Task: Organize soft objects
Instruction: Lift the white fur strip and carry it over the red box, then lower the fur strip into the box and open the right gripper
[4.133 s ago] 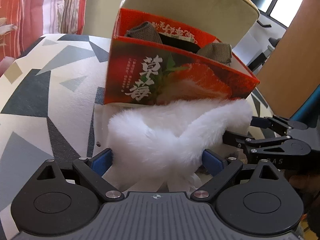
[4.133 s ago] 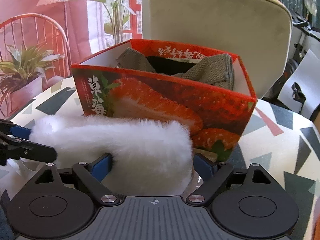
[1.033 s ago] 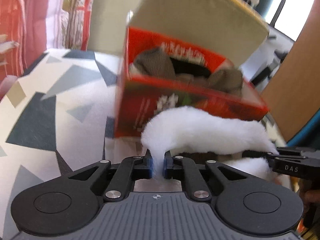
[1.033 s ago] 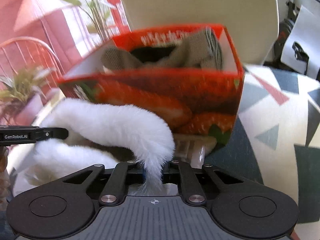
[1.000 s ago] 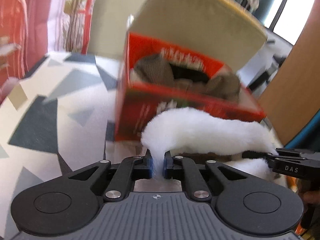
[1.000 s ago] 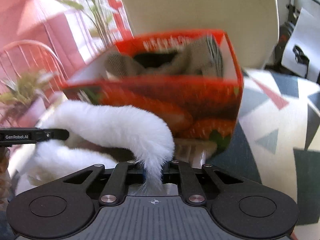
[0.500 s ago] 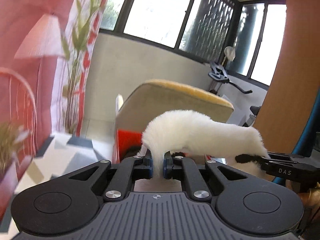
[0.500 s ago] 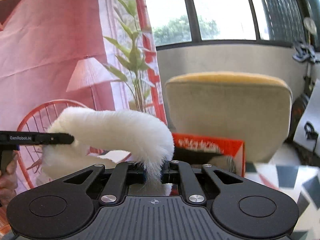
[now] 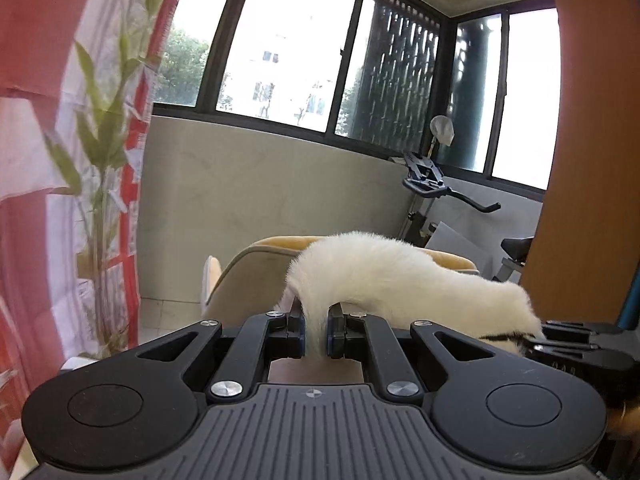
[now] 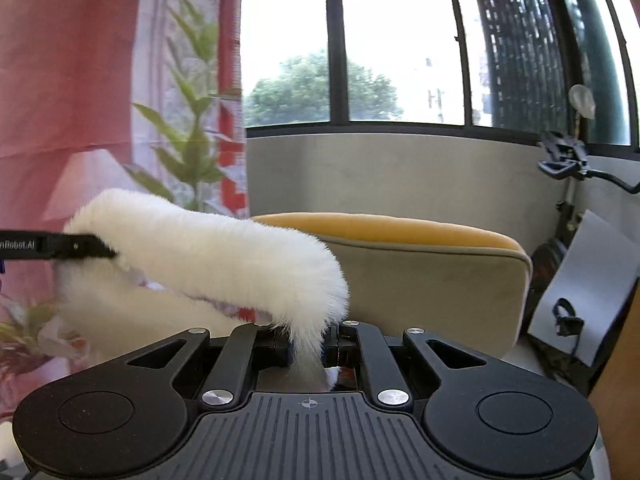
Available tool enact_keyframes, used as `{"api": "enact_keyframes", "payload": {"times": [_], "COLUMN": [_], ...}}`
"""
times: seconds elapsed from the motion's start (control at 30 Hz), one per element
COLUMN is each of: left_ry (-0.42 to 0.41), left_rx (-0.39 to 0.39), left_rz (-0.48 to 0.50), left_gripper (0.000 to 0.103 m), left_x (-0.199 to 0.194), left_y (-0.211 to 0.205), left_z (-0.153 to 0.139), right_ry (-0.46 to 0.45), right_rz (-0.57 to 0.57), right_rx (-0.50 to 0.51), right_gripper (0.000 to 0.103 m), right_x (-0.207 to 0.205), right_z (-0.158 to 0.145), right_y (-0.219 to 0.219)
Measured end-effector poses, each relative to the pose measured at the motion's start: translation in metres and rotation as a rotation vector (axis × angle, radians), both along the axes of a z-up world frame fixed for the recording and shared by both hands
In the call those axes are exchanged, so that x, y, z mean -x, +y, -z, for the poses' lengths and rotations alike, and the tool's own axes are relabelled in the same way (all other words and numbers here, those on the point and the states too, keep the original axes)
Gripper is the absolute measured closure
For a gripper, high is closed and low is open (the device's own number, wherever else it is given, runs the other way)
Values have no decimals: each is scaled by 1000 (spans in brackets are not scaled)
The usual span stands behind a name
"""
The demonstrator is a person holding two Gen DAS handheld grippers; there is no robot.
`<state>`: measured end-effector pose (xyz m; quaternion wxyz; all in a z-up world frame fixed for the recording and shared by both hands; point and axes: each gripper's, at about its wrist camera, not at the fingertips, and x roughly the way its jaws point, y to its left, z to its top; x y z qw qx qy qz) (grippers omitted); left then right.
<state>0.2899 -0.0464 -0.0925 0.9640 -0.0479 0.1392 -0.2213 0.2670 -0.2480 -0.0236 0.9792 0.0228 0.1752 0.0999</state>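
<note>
Left hand-held gripper and right hand-held gripper are each clamping an end of the white furry piece; left one's arm is showing lettering "nRobot.AI".

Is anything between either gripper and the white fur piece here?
Nothing visible. The left gripper and right gripper each have their jaws shut directly on an end of the fur piece, which hangs between them in the air, in front of the chair.

Windows: you face dark-framed windows, bright daylight.
Far: beige chair with yellow top.
Left: pink curtain.
Right: exercise bike.
</note>
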Motion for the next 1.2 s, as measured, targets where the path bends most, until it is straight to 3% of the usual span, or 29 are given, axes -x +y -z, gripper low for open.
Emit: {"api": "enact_keyframes", "payload": {"times": [0.17, 0.4, 0.47, 0.6, 0.63, 0.87, 0.93, 1.07, 1.13, 1.2], "left_ry": [81, 287, 304, 323, 321, 309, 327, 359, 413, 479], "left_rx": [-80, -205, -230, -220, -206, -117, -97, -144, -158, -176], "left_rz": [24, 88, 110, 101, 95, 44, 81, 156, 166, 157], "left_gripper": [93, 90, 88, 59, 58, 60, 67, 69, 78, 79], "left_x": [-34, -45, -43, -37, -37, -44, -46, -38, -41, -49], "left_y": [-14, -3, 2, 18, 23, 29, 16, -17, -24, -28], "left_z": [34, 93, 99, 99, 96, 77, 78, 87, 98, 113], "right_ry": [32, 194, 236, 306, 318, 379, 380, 409, 408, 410], "right_rz": [38, -8, -29, -42, -37, 17, 13, 2, 5, 17], "right_rx": [14, 46, 61, 71, 75, 96, 110, 121, 143, 143], "right_gripper": [93, 93, 93, 93, 93, 93, 93, 92, 92, 88], "right_x": [-28, -52, -55, -57, -57, -62, -63, -73, -77, -80], "right_z": [31, 95, 110, 130, 133, 151, 153, 156, 158, 158], "right_y": [-5, 2, 8, 21, 25, 39, 49, 61, 66, 66]}}
